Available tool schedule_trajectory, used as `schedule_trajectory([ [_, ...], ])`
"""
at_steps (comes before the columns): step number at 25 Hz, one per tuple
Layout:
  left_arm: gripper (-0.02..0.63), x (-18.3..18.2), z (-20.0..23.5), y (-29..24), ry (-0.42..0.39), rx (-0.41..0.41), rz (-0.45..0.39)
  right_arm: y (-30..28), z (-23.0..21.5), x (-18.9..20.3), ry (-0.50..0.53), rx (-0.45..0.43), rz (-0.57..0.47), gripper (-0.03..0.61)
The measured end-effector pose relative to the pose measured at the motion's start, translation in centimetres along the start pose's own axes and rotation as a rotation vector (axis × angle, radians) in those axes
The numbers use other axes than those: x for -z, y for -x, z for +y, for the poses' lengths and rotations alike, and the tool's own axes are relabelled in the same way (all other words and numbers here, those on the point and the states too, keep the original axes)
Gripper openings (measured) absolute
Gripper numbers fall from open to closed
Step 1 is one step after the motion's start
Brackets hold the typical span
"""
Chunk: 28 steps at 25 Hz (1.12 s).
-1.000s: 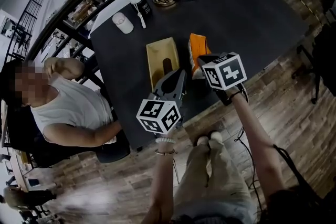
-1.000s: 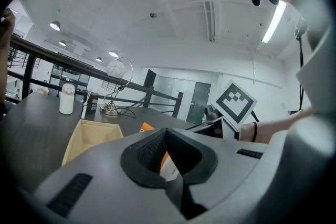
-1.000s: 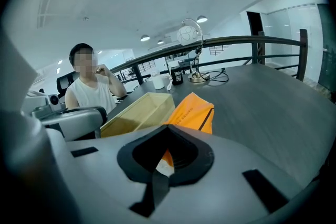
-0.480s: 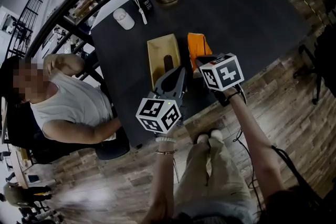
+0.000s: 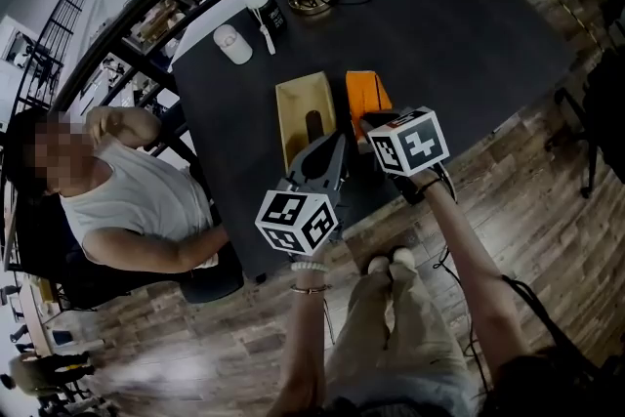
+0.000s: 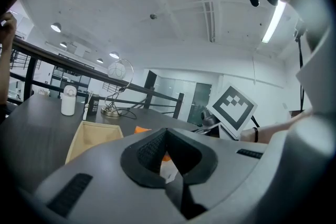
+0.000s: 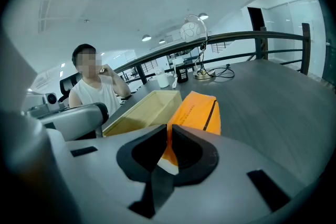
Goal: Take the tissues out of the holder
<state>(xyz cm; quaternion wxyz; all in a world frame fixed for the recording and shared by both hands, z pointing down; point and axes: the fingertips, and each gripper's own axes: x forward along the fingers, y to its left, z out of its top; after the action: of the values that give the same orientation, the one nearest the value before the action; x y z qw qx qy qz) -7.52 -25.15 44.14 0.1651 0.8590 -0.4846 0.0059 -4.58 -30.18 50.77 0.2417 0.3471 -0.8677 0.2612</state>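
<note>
The wooden tissue holder lies open and empty-looking on the dark table; it also shows as a pale box, the holder and holder. Just right of it lies the orange tissue pack, outside the holder. My right gripper is shut on the pack's near end, and the orange pack runs away from the right gripper. My left gripper hovers at the holder's near end; the left gripper is shut with nothing in it.
A person in a white top sits at the table's left edge. At the far end stand a lamp with a brass base, a small dark box and a white rounded object. The table's near edge borders wooden floor.
The right gripper has drawn back slightly toward me with the pack's end in it. The left gripper and the holder have stayed put.
</note>
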Motion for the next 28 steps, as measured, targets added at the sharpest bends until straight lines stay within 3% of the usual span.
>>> schedule_trajectory([
  [3, 0.008, -0.5, -0.1, 0.3, -0.003, 0.001, -0.008, 0.1, 0.5, -0.4, -0.014, -0.033, -0.022, 0.023],
  [6, 0.008, -1.1, 0.0, 0.6, -0.009, -0.001, -0.02, 0.5, 0.8, -0.9, -0.032, -0.055, -0.049, 0.072],
  [18, 0.008, -4.6, -1.8, 3.3, -0.041, 0.021, -0.097, 6.2, 4.3, -4.7, -0.005, -0.099, -0.266, 0.071],
  [28, 0.008, -8.2, -6.0, 6.4, -0.153, 0.078, -0.169, 13.1, 8.8, -6.1, 0.073, -0.159, -0.457, 0.049],
])
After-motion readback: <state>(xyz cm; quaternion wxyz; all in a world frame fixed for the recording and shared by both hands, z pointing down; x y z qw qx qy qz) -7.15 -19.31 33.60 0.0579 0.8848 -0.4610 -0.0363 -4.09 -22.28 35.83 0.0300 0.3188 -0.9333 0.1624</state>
